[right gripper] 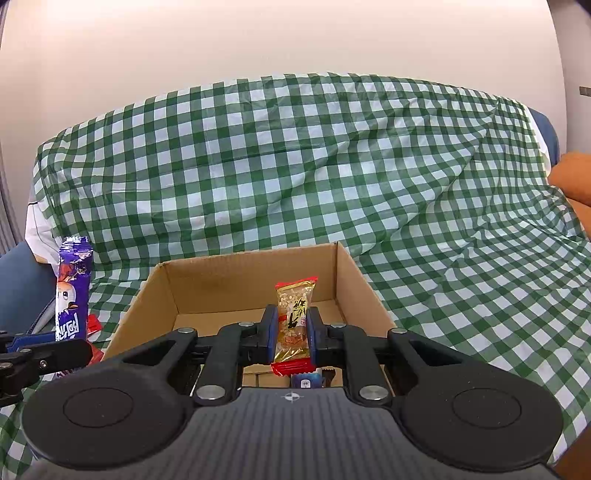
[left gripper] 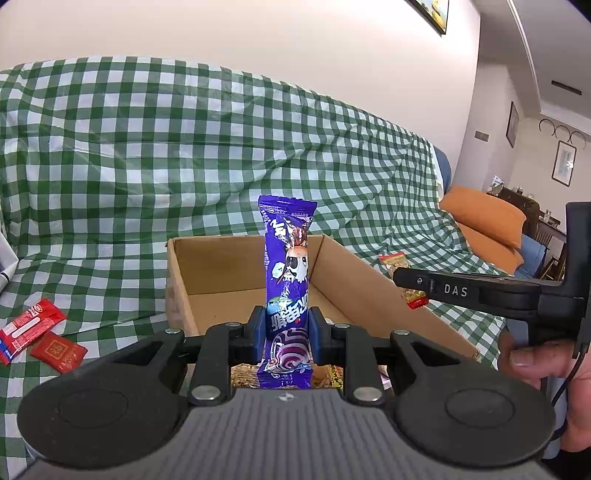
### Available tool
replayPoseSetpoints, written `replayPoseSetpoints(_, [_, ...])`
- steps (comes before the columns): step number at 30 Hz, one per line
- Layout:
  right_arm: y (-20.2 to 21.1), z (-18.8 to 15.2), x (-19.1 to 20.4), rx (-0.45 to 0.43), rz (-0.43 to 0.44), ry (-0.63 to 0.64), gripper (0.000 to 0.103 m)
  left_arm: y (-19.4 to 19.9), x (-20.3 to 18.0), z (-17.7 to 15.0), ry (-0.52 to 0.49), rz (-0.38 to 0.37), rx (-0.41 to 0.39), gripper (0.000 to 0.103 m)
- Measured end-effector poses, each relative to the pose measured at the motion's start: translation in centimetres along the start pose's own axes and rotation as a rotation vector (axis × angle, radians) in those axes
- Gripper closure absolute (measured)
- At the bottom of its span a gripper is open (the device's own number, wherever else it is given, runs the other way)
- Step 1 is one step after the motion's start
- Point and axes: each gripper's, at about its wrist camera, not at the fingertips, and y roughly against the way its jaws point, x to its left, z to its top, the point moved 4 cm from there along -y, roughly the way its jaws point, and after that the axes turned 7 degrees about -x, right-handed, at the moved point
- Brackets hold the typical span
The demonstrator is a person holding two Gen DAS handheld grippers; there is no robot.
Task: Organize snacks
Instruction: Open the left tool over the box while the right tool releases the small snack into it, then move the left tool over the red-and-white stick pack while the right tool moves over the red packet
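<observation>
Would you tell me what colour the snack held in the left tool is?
The snack bar is purple with a cartoon character, clearest in the left wrist view.

A sofa draped in a green-and-white checked cloth (left gripper: 192,147) fills most of both views, its folds running down over the seat. Blue upholstery (left gripper: 445,170) shows where the cloth ends, and an orange cushion (left gripper: 484,218) lies at that end. Behind stands a plain pale wall (left gripper: 258,33) with the corner of a framed picture (left gripper: 434,13) near the ceiling. Further off, two more framed pictures (left gripper: 564,162) hang on a side wall above what may be a dark wooden table (left gripper: 524,201). The light is soft and even.
</observation>
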Motion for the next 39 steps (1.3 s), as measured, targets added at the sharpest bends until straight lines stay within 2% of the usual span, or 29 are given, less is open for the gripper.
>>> replayPoseSetpoints(14, [-0.1,0.2,0.2,-0.009,0.018,0.024,0.086,-0.2,-0.1,0.1,-0.003,-0.015,-0.005,0.077])
replayPoseSetpoints(24, [-0.7,0.1,0.4,0.017,0.047,0.034,0.086,-0.3,-0.1,0.1,0.010,-0.047,0.005,0.077])
replayPoseSetpoints(26, [-0.8,0.0,0.3,0.022,0.044,0.030,0.086,-0.3,-0.1,0.1,0.014,-0.047,0.009,0.074])
replayPoseSetpoints(28, [-0.9,0.0,0.3,0.031,0.044,0.026,0.083,-0.3,0.0,0.1,0.018,-0.046,0.009,0.072])
replayPoseSetpoints(34, [-1.1,-0.1,0.3,0.042,0.048,0.023,0.065,-0.3,0.3,0.2,0.026,-0.035,0.009,0.070])
replayPoseSetpoints(39, [-1.2,-0.1,0.2,0.045,0.055,0.025,0.062,-0.2,0.6,0.3,0.028,-0.019,0.004,0.070])
